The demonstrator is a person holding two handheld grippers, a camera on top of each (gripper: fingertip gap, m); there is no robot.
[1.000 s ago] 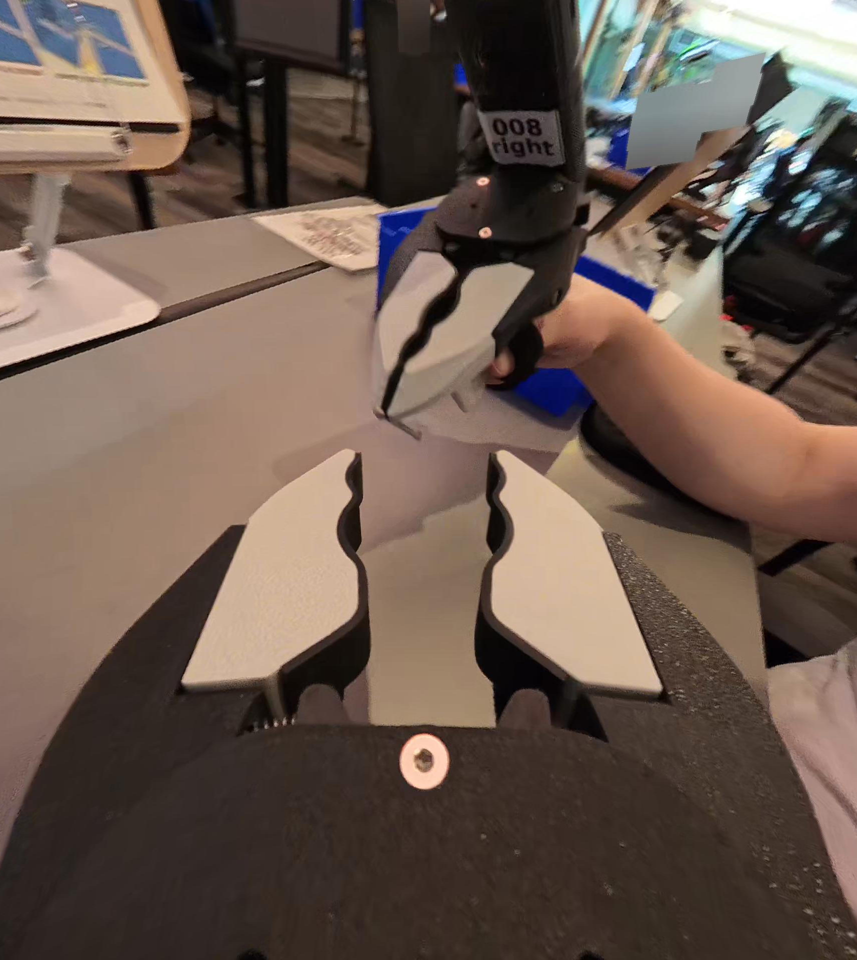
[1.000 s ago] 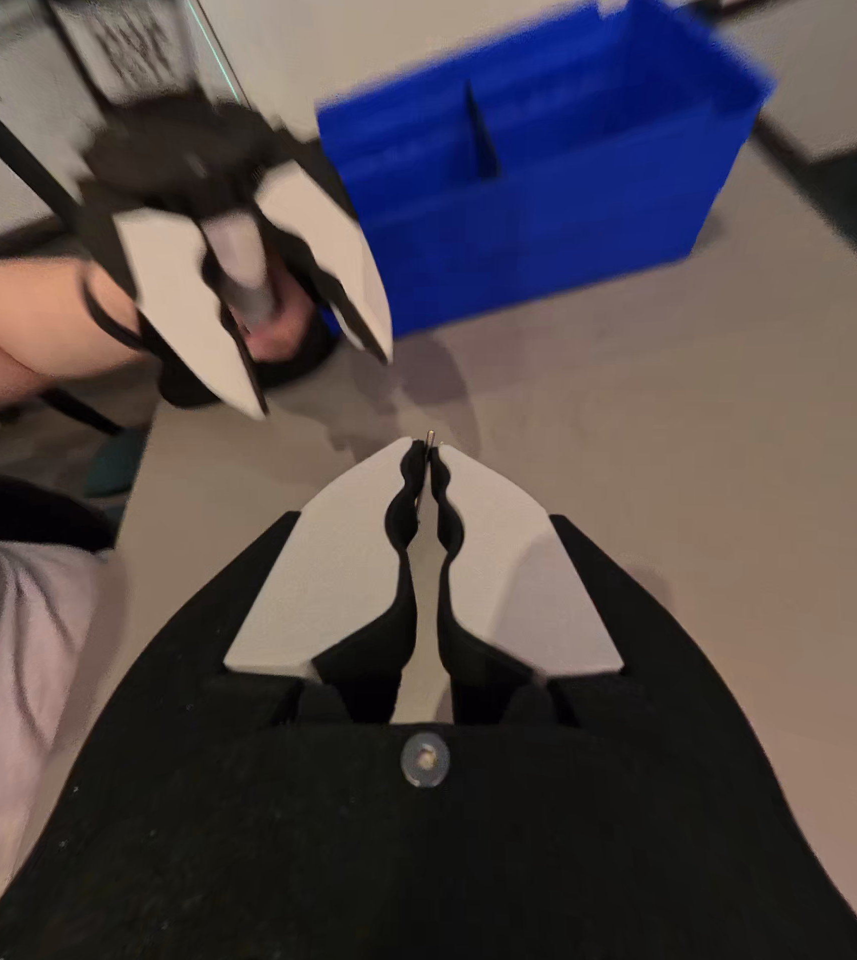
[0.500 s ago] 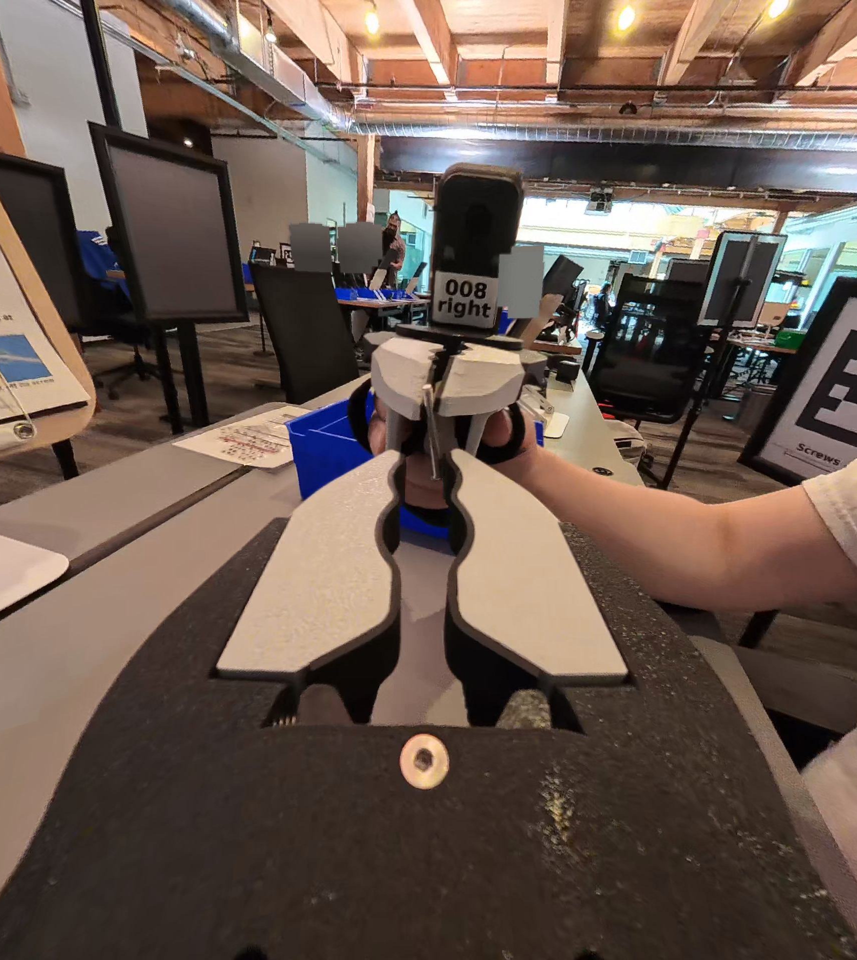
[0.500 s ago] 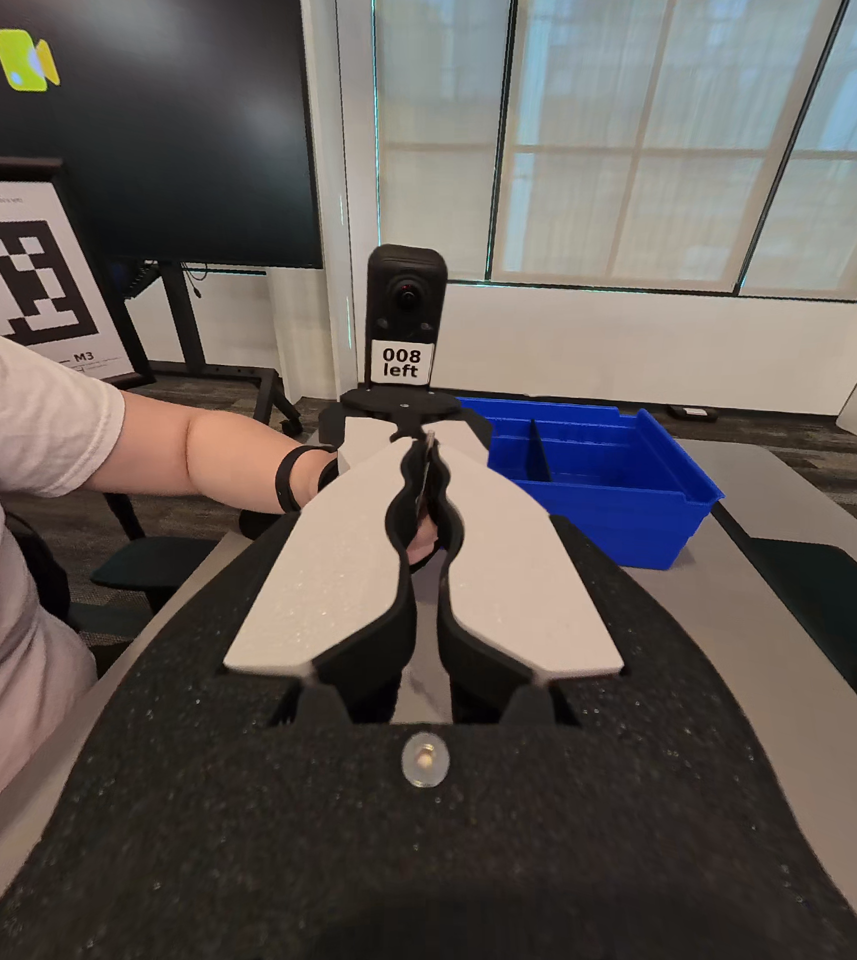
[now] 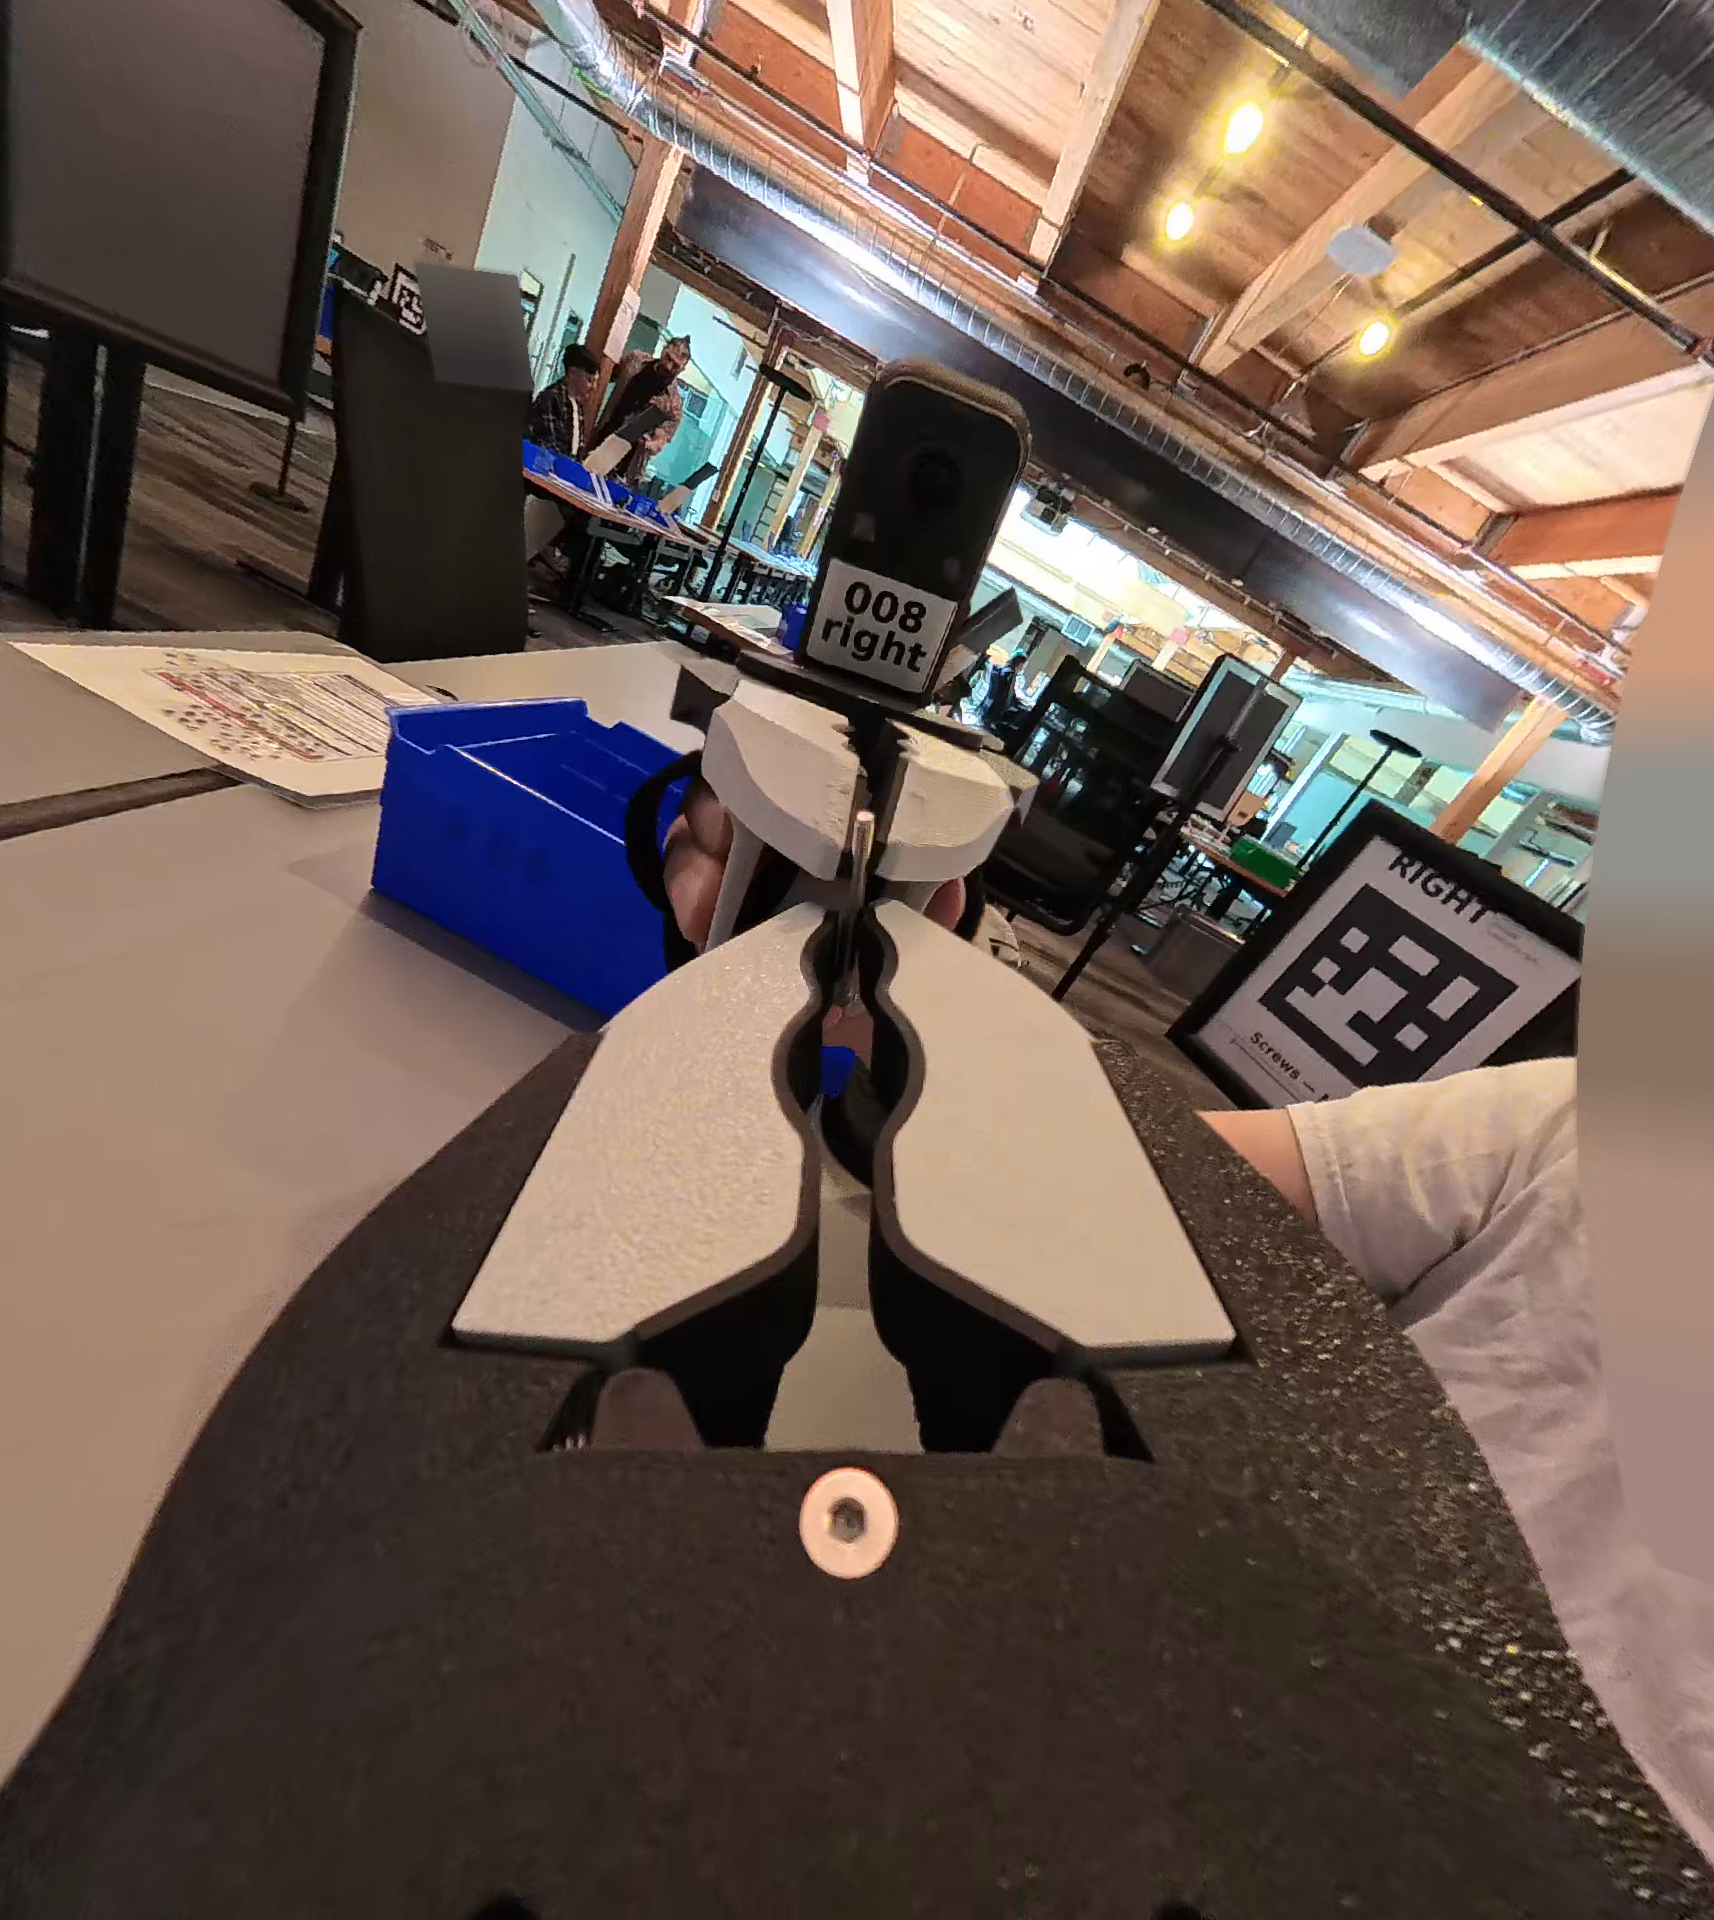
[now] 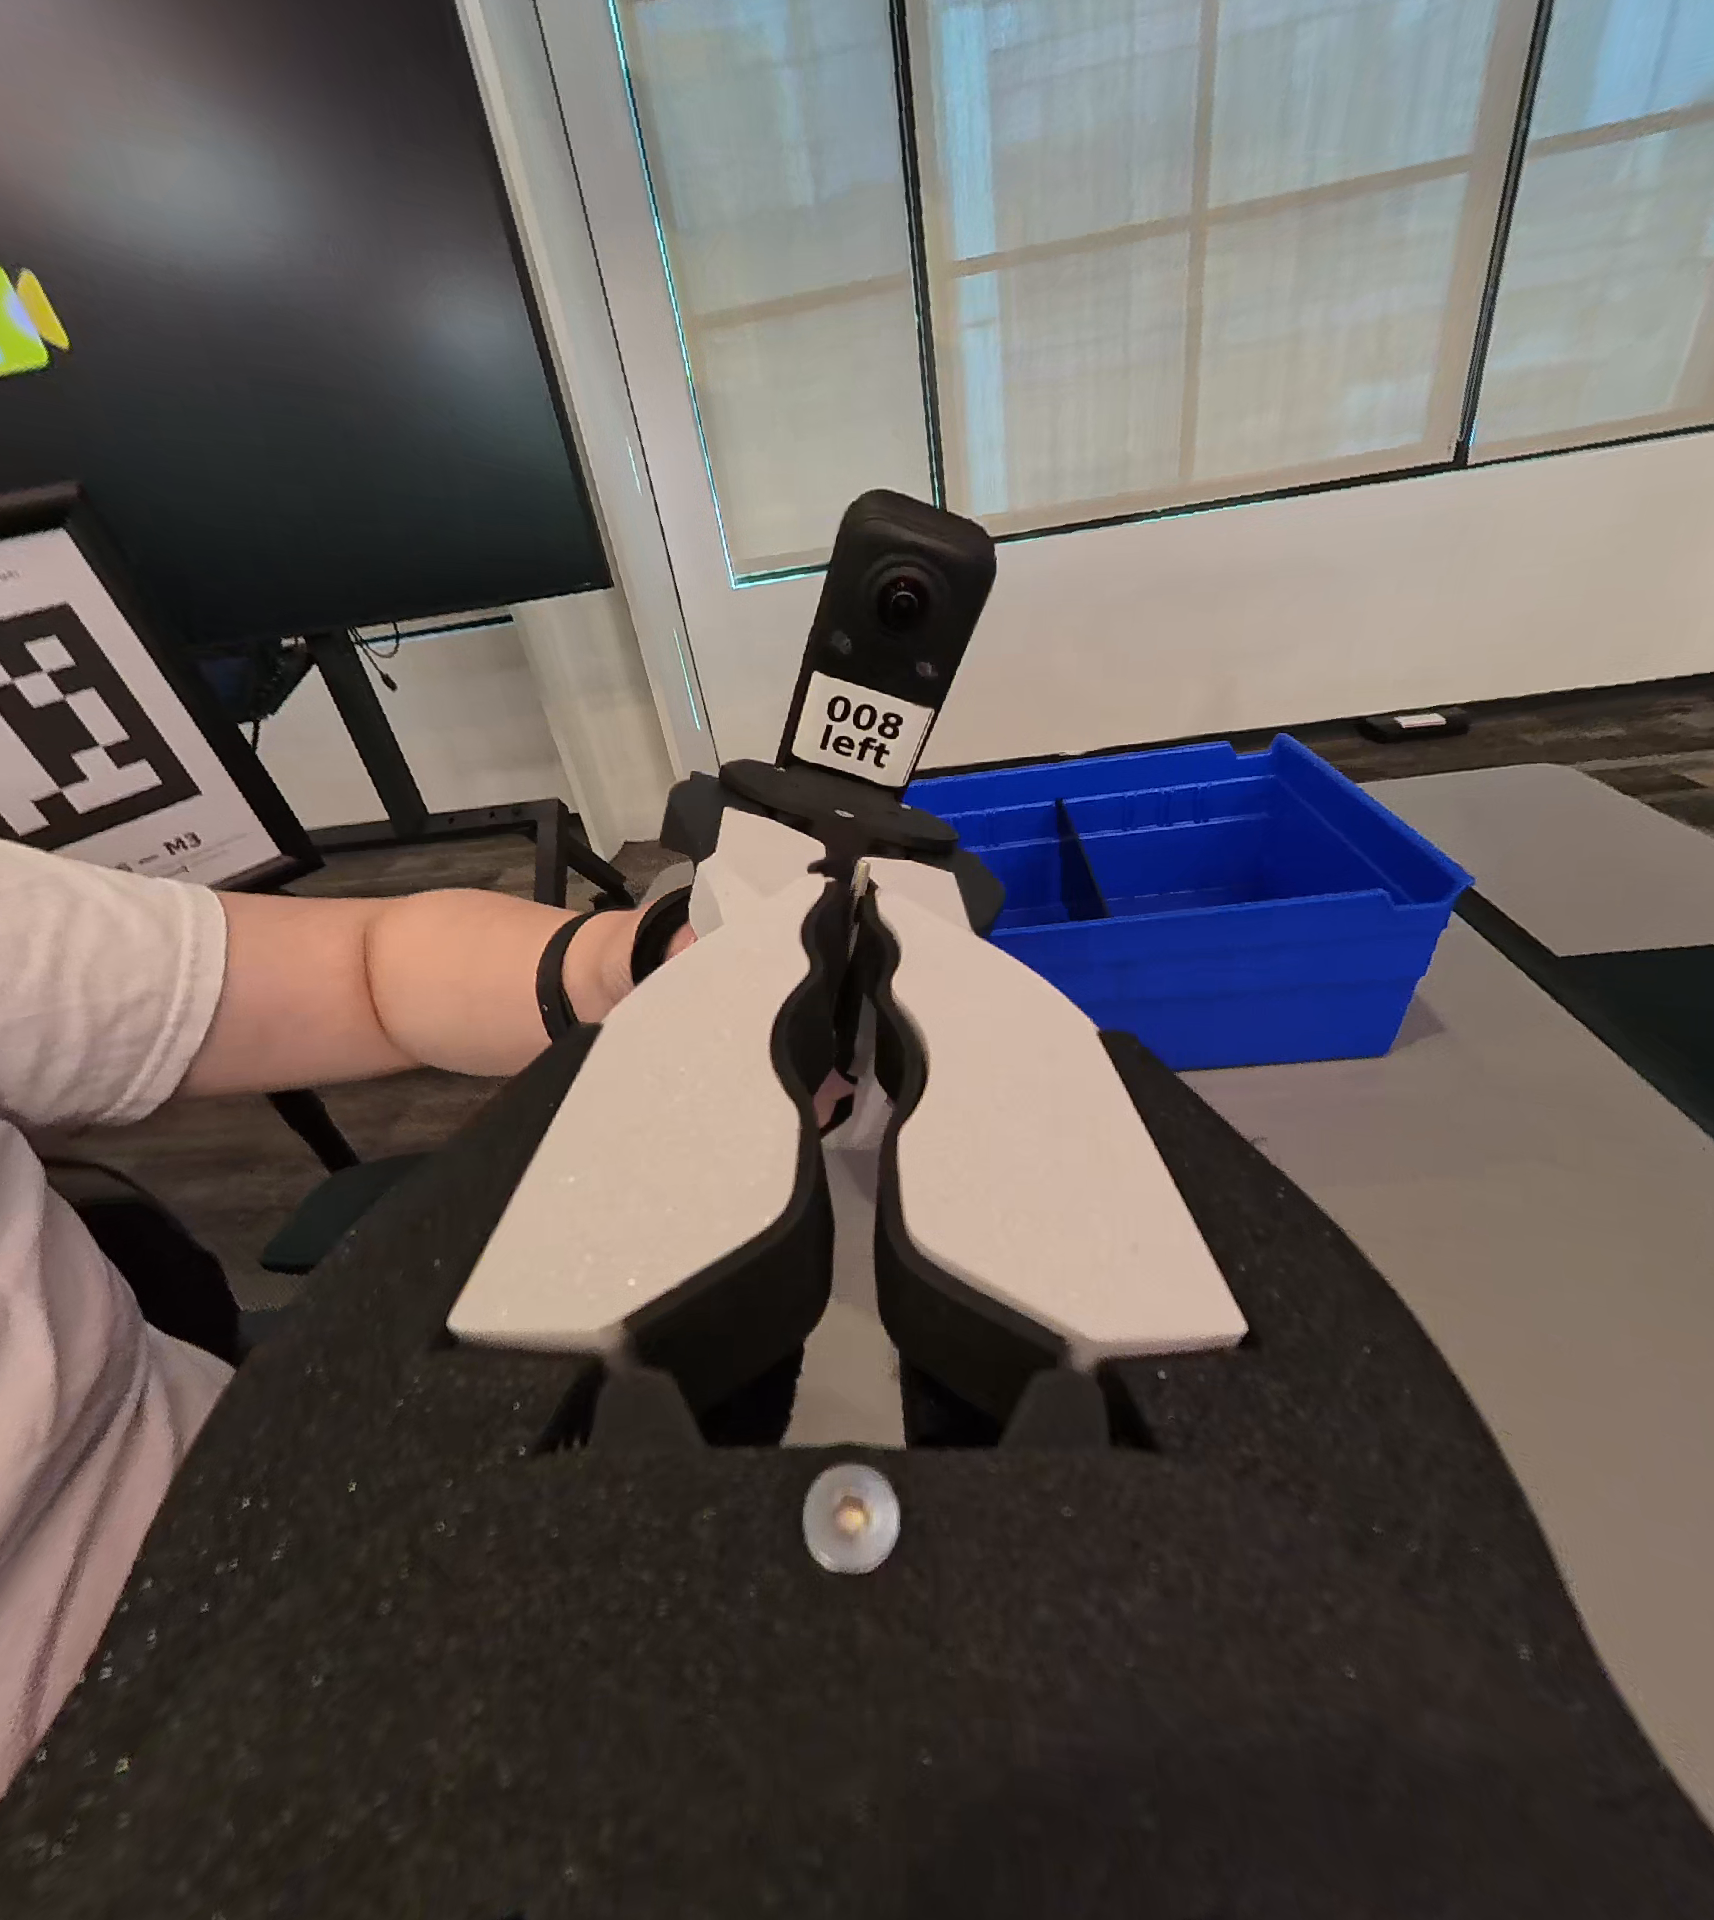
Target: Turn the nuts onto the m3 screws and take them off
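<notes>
Start nearest, with the left claw (image 5: 845,930): pinched down to a thin slit at the tips, after gaping wide over the bench (image 5: 157,1039) a second ago and standing half closed half a second ago. Find the m3 screw (image 5: 860,852) right there, a thin silver pin tilted in that slit and poking up past the tips. Cannot make out a nut anywhere on it, too small to tell. Just beyond, tip to tip, meet the right claw (image 6: 848,904), clamped tight on the same screw as before, now lifted clear of the bench and turned to face its partner. Read both as raised and brought together within the last second, so likely past the fetching and into the threading itself: one side to hold the shank, the other to twist. Worth guarding against a slip, with so slim a pin shared between two grips. Farther back, see the blue bin (image 6: 1248,935) on the bench, split by a divider. Farthest off, only windows and a dark screen.
</notes>
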